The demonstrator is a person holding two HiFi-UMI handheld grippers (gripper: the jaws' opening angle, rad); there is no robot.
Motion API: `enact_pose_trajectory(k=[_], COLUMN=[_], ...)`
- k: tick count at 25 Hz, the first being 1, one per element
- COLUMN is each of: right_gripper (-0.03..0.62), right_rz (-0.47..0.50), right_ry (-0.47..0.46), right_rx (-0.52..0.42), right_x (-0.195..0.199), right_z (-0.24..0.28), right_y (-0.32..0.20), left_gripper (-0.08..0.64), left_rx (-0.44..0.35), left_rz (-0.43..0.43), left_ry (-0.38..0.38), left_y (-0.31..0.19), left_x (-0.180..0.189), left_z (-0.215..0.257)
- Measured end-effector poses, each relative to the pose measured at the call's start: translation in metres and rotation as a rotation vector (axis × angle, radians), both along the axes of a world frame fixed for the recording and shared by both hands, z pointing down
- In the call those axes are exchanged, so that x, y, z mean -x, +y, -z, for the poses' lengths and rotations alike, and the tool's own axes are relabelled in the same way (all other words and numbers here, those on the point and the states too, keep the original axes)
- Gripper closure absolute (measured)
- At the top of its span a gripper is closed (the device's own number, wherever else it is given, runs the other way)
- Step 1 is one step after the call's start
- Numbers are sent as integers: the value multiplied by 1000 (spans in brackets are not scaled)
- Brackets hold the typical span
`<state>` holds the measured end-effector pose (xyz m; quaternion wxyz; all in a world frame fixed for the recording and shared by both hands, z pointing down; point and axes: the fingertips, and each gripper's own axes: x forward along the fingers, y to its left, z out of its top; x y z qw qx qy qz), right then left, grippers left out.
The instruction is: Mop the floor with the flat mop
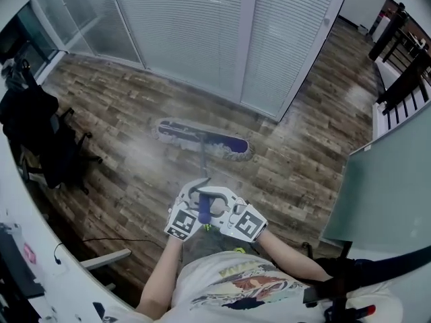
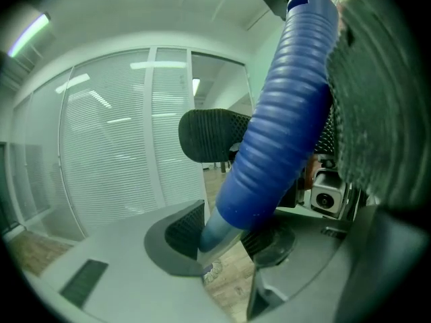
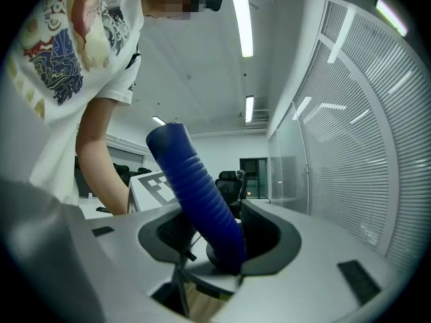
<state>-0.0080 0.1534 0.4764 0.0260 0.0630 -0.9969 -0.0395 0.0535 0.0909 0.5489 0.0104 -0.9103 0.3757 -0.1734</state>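
2 grippers are holding 1 mop (image 1: 203,159): the left gripper (image 1: 191,199) and right gripper (image 1: 227,202) are both gripping its blue handle (image 1: 204,209). The mop head (image 1: 202,138) is lying flat on the floor (image 1: 128,106), near the blinds (image 1: 195,32); 1 black chair (image 1: 39,130) is standing left.

Counted from my remote station: one flat mop (image 1: 202,140) with one blue grip (image 1: 204,208); two grippers, the left gripper (image 2: 225,237) and the right gripper (image 3: 219,237); two marker cubes (image 1: 182,223), one per gripper; one black office chair (image 1: 40,136); one person, two bare forearms (image 1: 161,274) in view.
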Motion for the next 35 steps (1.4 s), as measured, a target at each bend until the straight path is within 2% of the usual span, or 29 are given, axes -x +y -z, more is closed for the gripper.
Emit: enact_pose_trajectory(k=[8, 13, 16, 21, 25, 35], right_gripper=[407, 407, 407, 402, 397, 396], right_rz=[68, 117, 135, 148, 164, 143], right_ry=[10, 31, 21, 6, 28, 31], right_rx=[11, 19, 27, 19, 34, 33], right_x=[-69, -78, -76, -70, -50, 53], right_z=[-11, 1, 3, -5, -7, 5], right_y=[122, 182, 198, 188, 159, 37], left_gripper=[445, 446, 446, 451, 453, 453], left_rx=[-1, 13, 14, -2, -17, 3], left_rz=[66, 115, 138, 119, 117, 111], left_ry=[-12, 6, 12, -28, -42, -6], left_y=[117, 176, 190, 181, 151, 32], left_x=[-63, -70, -67, -59, -39, 62], left_z=[-9, 5, 7, -3, -1, 5])
